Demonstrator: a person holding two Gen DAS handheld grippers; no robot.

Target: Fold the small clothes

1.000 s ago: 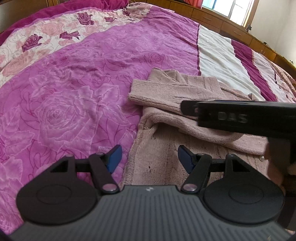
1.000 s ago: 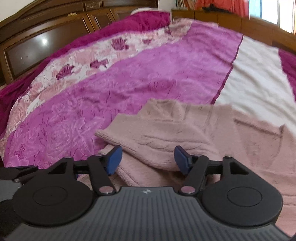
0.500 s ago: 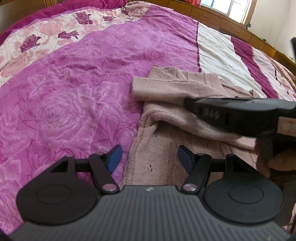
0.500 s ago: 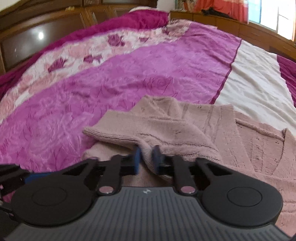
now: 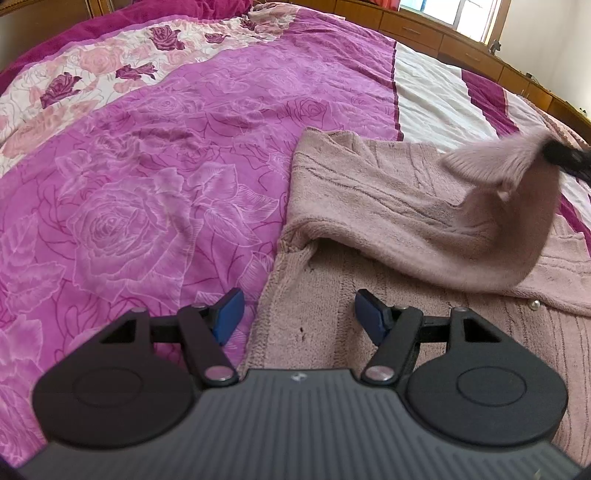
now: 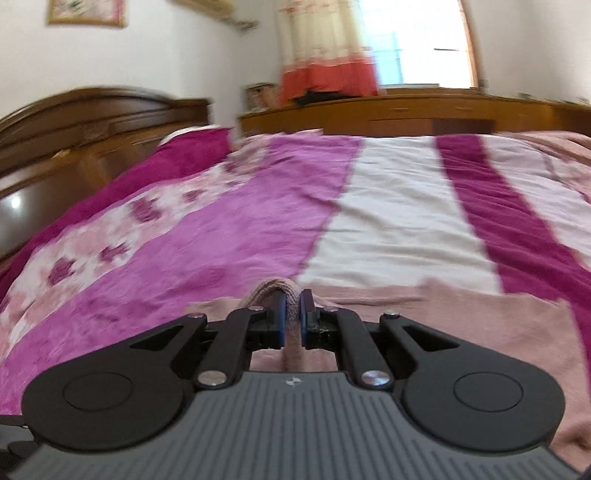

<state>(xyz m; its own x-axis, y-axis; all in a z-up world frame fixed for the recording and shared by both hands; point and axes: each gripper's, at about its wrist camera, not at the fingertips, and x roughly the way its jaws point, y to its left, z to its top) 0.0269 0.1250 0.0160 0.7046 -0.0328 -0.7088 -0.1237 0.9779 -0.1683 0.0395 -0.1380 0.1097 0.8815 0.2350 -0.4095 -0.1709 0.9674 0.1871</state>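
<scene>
on a wide bed, a quilted bedspread [image 5: 177, 155] covers the whole surface in bands: deep magenta at the far edge, a cream strip printed with pink and maroon roses, a broad bright-pink panel stitched with rose outlines, then plain cream and magenta stripes toward the right. a dusty-pink knitted cardigan [image 5: 362, 206] lies on it where the pink panel meets the cream, a small pearl button [image 5: 535, 305] showing on its front. the left gripper [image 5: 295, 312] hangs with its blue pads well apart over the cardigan's near edge, gripping nothing. the right gripper [image 6: 291, 314] is clamped tight on a fold of the sleeve [image 5: 491, 162], lifted clear of the bedspread at the right. behind stand a dark wooden headboard [image 6: 92, 118], a low wooden cabinet [image 6: 406, 110], a bright window [image 6: 417, 40] with a cream and orange curtain [image 6: 325, 55], and a framed picture [image 6: 86, 13] on the white wall.
</scene>
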